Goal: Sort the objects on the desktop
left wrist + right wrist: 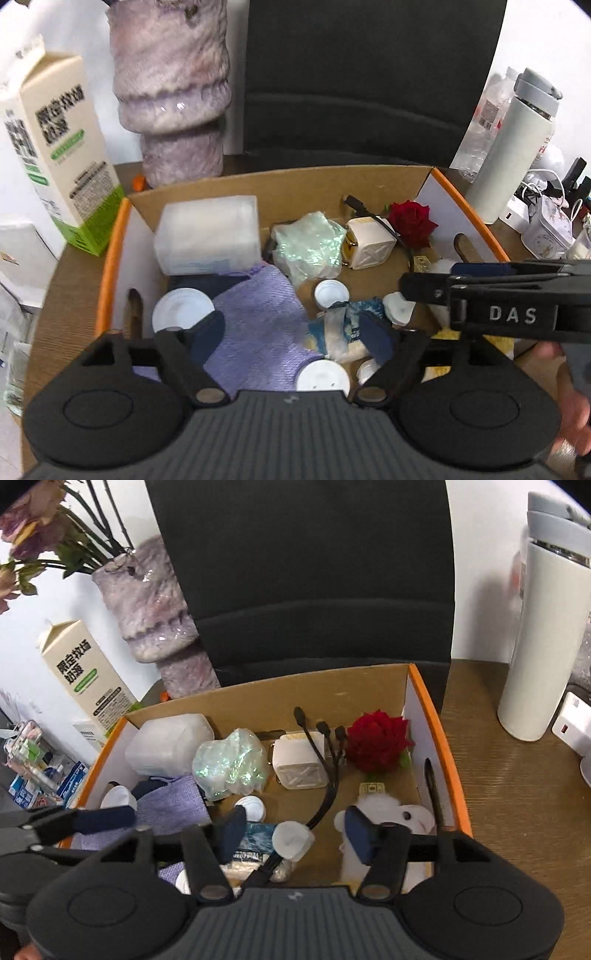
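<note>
While both claws hang over it, the orange-rimmed cardboard box (436,716) serves as the collecting bin, filled already. Contents, by size: translucent plastic case (208,232), purple cloth (258,317), red rose (376,742), white caps (331,290). Left gripper (295,332) spread, empty; right gripper (295,830) spread, nothing pinched.

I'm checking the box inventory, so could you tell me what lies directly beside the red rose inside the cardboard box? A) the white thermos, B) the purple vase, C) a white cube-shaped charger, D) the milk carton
C: the white cube-shaped charger sits just left of the red rose on the floor of the cardboard box.
</note>
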Available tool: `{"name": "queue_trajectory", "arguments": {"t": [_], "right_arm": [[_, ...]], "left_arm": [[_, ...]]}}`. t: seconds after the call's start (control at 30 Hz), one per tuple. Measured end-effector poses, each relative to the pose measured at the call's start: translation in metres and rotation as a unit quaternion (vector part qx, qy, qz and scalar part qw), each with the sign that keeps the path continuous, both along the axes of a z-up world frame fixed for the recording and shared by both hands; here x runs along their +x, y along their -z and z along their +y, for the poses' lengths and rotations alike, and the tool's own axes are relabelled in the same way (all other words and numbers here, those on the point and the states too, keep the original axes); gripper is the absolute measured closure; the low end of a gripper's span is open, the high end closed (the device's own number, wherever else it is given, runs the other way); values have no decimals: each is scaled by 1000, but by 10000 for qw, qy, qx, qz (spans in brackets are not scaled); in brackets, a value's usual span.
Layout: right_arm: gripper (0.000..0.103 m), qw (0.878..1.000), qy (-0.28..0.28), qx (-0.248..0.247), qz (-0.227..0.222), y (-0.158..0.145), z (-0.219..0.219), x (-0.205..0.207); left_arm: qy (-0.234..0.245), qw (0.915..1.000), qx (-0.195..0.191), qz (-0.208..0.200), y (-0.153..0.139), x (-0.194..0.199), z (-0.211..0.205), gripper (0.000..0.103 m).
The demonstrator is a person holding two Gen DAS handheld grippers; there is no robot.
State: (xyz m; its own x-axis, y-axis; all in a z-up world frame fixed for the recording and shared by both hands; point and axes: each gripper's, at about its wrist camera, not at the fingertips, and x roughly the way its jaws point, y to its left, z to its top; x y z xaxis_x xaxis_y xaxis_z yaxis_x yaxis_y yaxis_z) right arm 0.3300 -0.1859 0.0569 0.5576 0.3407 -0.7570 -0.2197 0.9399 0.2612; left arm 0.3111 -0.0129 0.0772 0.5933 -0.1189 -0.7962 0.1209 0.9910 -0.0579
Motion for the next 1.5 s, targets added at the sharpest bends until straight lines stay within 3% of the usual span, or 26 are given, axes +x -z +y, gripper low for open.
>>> {"name": "queue_trajectory", "arguments": {"t": [0.13,0.3,0.43,0.53,0.67,0.83,0.93,1.17,1.37,1.5], "right_arm": [[29,9997,97,-239,16,-13,-1,-8],[27,9964,-62,-848,-45,-19,2,-36],[27,9961,-60,-883,-70,-22,3,-70],[22,9952,-95,-895,-380,-30,7,-103],[16,9892,-74,-1002,-1068,-36,13,-144],[13,9796,87,-1132,-1659,-19,18,-184],[13,9741,1,-1268,-1874,7,22,-203],[13,9750,-255,-1592,-1528,59,35,-231],[5,9813,-201,-1247,-1453,64,26,-251],[4,9893,115,-763,-1242,66,10,-255]], "left_arm": [[-295,9991,225,-203,-15,-13,12,0],[-584,9981,202,72,-14,-41,37,0],[-883,9958,239,-43,-22,-69,43,0],[-815,9954,327,-381,-31,-100,35,0],[-496,9913,352,-1169,-29,-146,18,0],[-519,9838,352,-1678,10,-182,10,0],[-781,9836,111,-1619,35,-195,20,0],[-981,9852,99,-1400,70,-231,32,0],[-1092,9862,65,-1243,77,-255,33,0],[-1171,9862,331,-1123,81,-254,28,0]]}}
